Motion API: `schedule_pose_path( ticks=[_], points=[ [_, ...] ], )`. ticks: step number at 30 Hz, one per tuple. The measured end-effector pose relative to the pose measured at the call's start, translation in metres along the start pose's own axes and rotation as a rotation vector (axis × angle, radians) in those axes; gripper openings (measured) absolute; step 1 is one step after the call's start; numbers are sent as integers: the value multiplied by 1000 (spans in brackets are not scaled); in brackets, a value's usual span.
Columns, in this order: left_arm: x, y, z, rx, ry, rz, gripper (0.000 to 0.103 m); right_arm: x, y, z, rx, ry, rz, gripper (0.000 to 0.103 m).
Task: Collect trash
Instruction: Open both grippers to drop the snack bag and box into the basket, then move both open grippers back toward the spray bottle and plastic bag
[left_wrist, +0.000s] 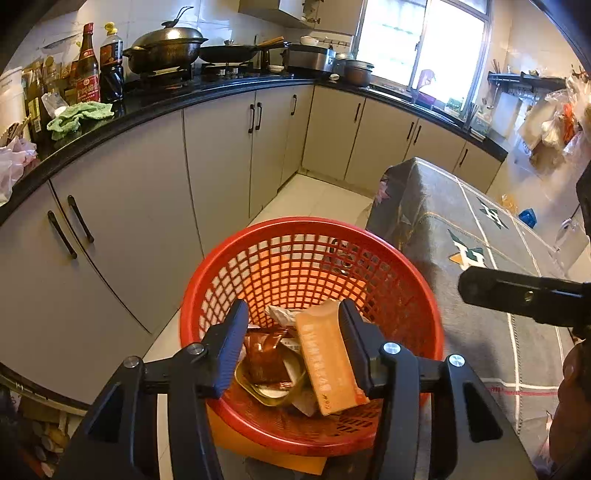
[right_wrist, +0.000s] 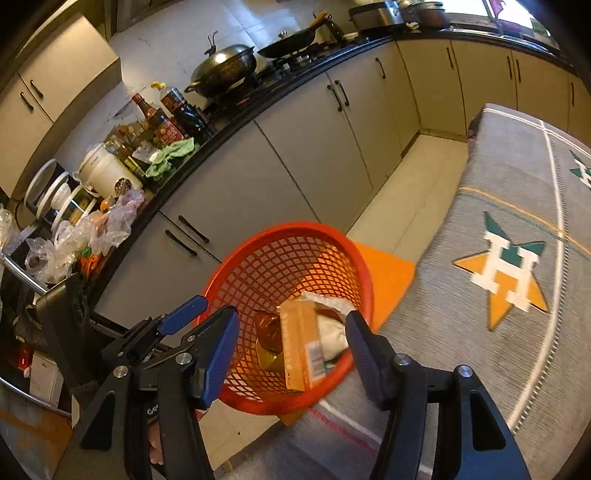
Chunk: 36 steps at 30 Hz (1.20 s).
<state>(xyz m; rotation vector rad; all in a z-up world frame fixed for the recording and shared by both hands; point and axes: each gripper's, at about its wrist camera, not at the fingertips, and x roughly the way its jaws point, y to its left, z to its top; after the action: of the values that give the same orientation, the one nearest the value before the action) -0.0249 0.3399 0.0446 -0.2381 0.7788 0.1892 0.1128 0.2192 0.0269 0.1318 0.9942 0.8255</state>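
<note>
A red mesh basket (left_wrist: 295, 266) stands beside the table and holds an orange carton (left_wrist: 327, 365), a brown wrapper (left_wrist: 264, 354), a yellow-green piece and white crumpled trash (left_wrist: 280, 314). My left gripper (left_wrist: 291, 325) is open right above the basket, and the carton leans against its right finger (left_wrist: 351, 332). In the right wrist view the same basket (right_wrist: 273, 266) shows with the carton (right_wrist: 299, 343) and a white bag (right_wrist: 330, 334) inside. My right gripper (right_wrist: 291, 332) is open and empty above the basket's near rim. My left gripper's fingertip (right_wrist: 181, 314) shows at its left.
A grey patterned cloth covers the table (left_wrist: 480, 240) to the right of the basket. An orange mat (right_wrist: 384, 273) lies on the tiled floor under the basket. Grey cabinets (left_wrist: 147, 206) with a black counter run along the left, crowded with bottles, woks and plastic bags.
</note>
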Motion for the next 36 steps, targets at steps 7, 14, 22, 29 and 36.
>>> schedule_pose_path(
  ticks=[7,14,22,29,36],
  points=[
    [-25,-42,-14,57,-11,-50,52,-42,-19,-30,12,-44,-22,64],
    [-44,-107,-33,149,-1,-125,54,-99,-63,-64,58,-102,-69,64],
    [-45,-206,-55,302,57,-203,55,-198,-155,-100,204,-224,-194,64],
    [-47,-279,-73,421,82,-275,56,-312,-267,-124,474,-411,-340,64],
    [-44,-310,-83,479,102,-307,56,-342,-361,-149,751,-430,-364,66]
  ],
)
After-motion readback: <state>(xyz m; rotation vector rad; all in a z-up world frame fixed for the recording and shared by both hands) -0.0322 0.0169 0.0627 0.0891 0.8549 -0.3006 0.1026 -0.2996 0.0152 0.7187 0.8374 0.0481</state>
